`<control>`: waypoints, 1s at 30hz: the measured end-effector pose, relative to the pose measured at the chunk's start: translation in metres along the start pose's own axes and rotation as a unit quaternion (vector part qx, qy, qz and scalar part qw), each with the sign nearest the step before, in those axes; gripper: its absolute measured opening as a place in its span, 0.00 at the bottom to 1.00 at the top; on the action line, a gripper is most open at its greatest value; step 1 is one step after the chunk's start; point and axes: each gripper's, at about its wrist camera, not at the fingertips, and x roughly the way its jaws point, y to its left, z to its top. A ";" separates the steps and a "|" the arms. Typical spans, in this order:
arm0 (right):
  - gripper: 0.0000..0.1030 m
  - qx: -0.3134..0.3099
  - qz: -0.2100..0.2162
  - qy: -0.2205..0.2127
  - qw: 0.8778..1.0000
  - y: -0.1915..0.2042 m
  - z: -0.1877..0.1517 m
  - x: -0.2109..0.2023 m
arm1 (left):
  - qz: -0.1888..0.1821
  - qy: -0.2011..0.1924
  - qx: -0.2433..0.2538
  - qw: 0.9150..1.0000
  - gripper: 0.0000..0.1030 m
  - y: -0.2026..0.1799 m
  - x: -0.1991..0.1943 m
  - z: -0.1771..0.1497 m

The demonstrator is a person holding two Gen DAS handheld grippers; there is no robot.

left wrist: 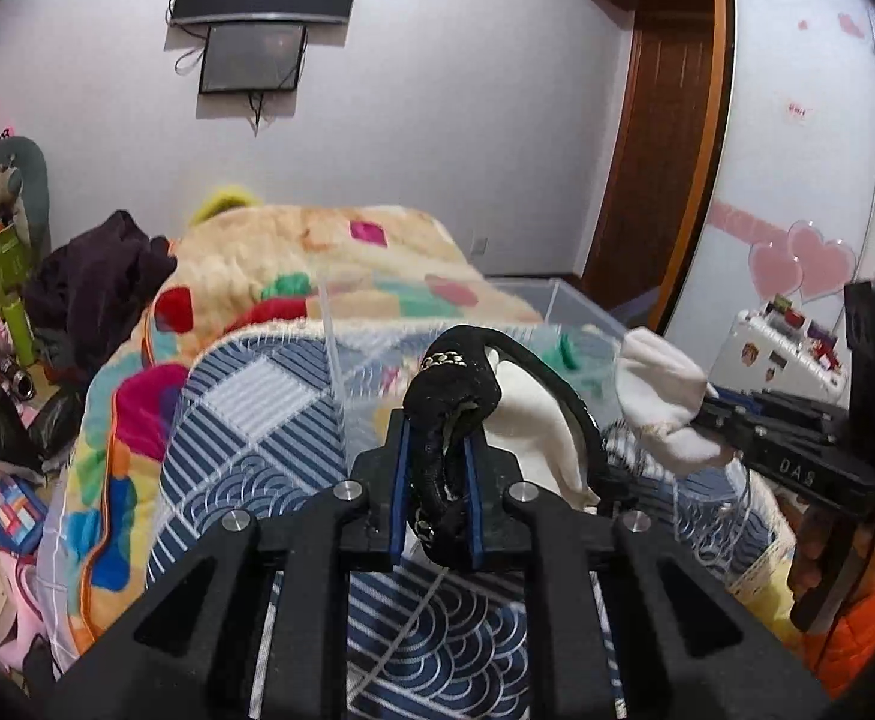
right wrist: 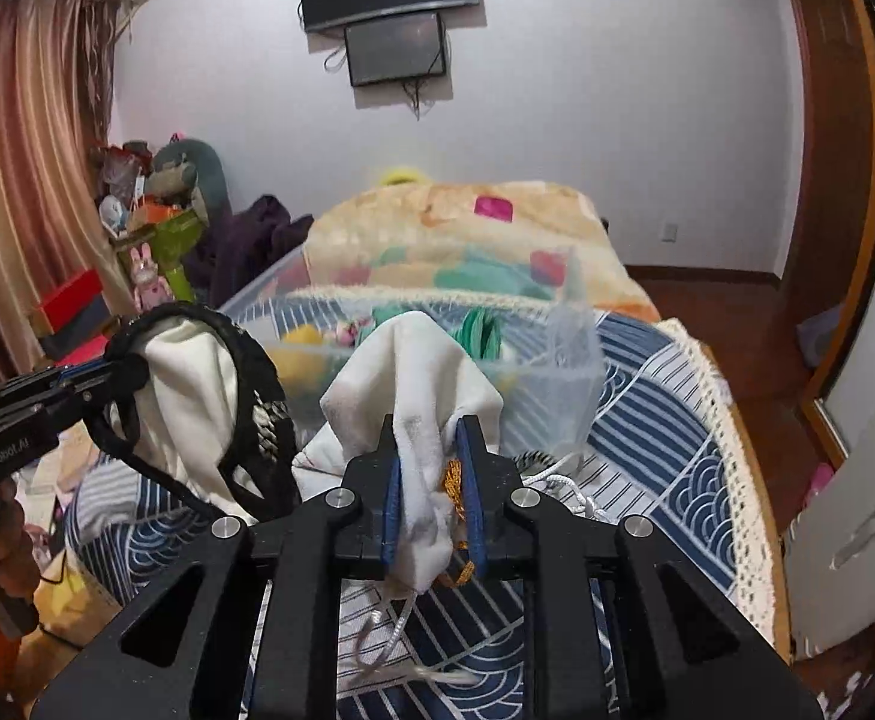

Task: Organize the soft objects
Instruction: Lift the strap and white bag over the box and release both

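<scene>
White cloth makes up the pouch [right wrist: 413, 384] that both grippers hold up over the bed [right wrist: 665, 420]. The left gripper [left wrist: 437, 462] has its blue-padded fingers [left wrist: 399, 480] pinched tight on the black band [left wrist: 449, 384] that edges the pouch, a short run of metal chain links showing on that band. The right gripper [right wrist: 428, 480] is clamped on a white corner of the same pouch, with a bit of gold trim [right wrist: 452, 480] caught between its pads. In the right wrist view the left gripper [right wrist: 119, 372] comes in from the left edge, holding the black rim so the pouch hangs with its mouth spread. A white drawstring [right wrist: 395, 630] trails down from the pouch towards the blue-and-white patterned bedspread [left wrist: 245, 420].

Just beyond the pouch, a clear plastic bin [right wrist: 557, 372] sits on the bedspread; green and yellow soft things [right wrist: 485, 330] show blurred inside it. A bright patchwork blanket [left wrist: 293, 252] covers the far end of the bed, with a dark garment [left wrist: 101, 276] heaped at its left edge.
</scene>
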 end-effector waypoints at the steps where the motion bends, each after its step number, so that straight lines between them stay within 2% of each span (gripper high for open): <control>1: 0.15 0.001 0.001 -0.003 1.000 0.000 0.001 -0.002 | 0.002 -0.008 0.001 1.000 0.14 0.000 -0.002 0.005; 6: 0.15 0.005 0.010 -0.025 1.000 -0.001 0.010 -0.010 | 0.007 -0.034 0.000 0.999 0.14 -0.001 -0.005 0.029; 11: 0.15 0.002 0.009 -0.044 0.999 0.001 0.022 -0.013 | 0.028 -0.058 0.002 0.998 0.14 -0.002 0.001 0.052; 17: 0.15 0.008 0.007 -0.064 0.998 0.001 0.040 -0.007 | 0.038 -0.065 -0.021 0.997 0.14 0.008 0.019 0.067; 22: 0.15 0.015 -0.013 -0.068 0.997 -0.001 0.053 0.007 | 0.047 -0.054 -0.034 0.997 0.14 0.014 0.040 0.069; 30: 0.15 0.005 -0.027 -0.057 0.998 0.005 0.065 0.032 | 0.055 -0.008 -0.040 0.998 0.14 0.021 0.083 0.058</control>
